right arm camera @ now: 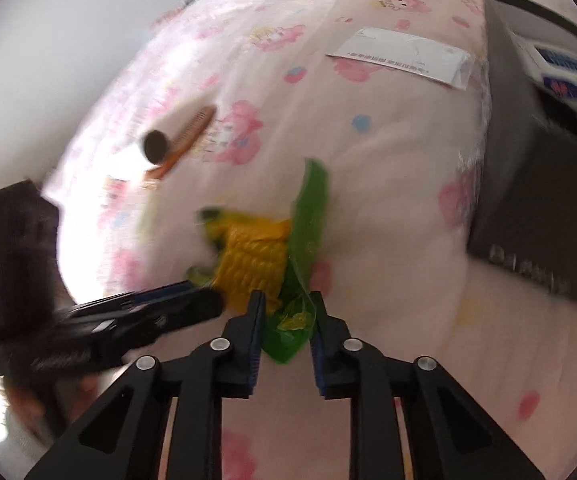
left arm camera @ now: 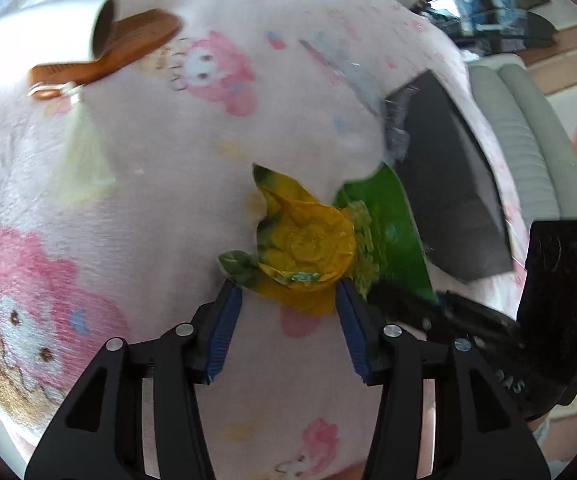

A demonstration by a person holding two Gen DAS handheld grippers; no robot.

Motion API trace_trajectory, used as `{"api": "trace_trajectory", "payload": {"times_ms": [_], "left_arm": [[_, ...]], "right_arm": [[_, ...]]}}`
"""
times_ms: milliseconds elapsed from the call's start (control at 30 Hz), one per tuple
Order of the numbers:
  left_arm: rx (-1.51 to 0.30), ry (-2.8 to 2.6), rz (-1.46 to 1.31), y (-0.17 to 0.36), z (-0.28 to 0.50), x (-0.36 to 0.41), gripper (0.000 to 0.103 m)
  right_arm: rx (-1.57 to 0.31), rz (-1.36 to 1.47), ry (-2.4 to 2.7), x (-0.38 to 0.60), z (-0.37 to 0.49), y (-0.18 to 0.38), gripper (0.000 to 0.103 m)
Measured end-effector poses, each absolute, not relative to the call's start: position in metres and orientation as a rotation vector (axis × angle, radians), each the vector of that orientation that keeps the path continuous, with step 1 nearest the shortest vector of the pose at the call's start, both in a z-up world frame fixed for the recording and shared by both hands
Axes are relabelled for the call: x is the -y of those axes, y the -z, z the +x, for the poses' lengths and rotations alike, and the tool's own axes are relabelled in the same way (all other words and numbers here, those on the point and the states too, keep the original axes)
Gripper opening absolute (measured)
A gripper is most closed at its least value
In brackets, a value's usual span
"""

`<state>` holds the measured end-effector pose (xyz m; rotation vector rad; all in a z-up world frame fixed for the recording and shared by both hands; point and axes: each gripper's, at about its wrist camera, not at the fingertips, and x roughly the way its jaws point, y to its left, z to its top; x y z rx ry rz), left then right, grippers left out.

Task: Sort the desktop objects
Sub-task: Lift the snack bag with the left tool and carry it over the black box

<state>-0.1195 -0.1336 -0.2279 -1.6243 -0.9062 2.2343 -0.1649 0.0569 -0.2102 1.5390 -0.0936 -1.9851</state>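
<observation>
A yellow corn-shaped packet (left arm camera: 304,244) with a green wrapper flap (left arm camera: 392,232) lies on the pink cartoon-print blanket (left arm camera: 148,160). My left gripper (left arm camera: 288,292) has its blue pads on either side of the packet's near end, jaws closed against it. In the right wrist view the same packet (right arm camera: 256,256) shows, and my right gripper (right arm camera: 288,308) is shut on its green flap (right arm camera: 292,328). The left gripper's body reaches in from the left there (right arm camera: 128,324); the right gripper's body shows at the right of the left wrist view (left arm camera: 488,320).
A white roll (left arm camera: 44,36) and a brown comb (left arm camera: 108,48) lie at the far left. A dark box (left arm camera: 448,180) stands to the right; in the right wrist view (right arm camera: 536,200) it holds packets. A white envelope (right arm camera: 404,56) lies farther back.
</observation>
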Motion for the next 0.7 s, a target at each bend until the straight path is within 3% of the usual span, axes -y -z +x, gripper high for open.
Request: {"api": "trace_trajectory", "payload": {"times_ms": [267,567,700], "left_arm": [[0.715,-2.181,-1.655,0.219,-0.104,0.094,0.055],[0.762,-2.200,-1.662,0.223,-0.123,0.094,0.055],[0.759,-2.173,-1.680,0.235,-0.128,0.089,0.063]], "right_arm": [[0.068,1.541,2.091,-0.104,-0.124,0.188,0.018],[0.129,1.480,2.109,-0.128,-0.129,0.177,0.018],[0.097,1.521,2.114,-0.114,-0.147,0.190,0.034]]}}
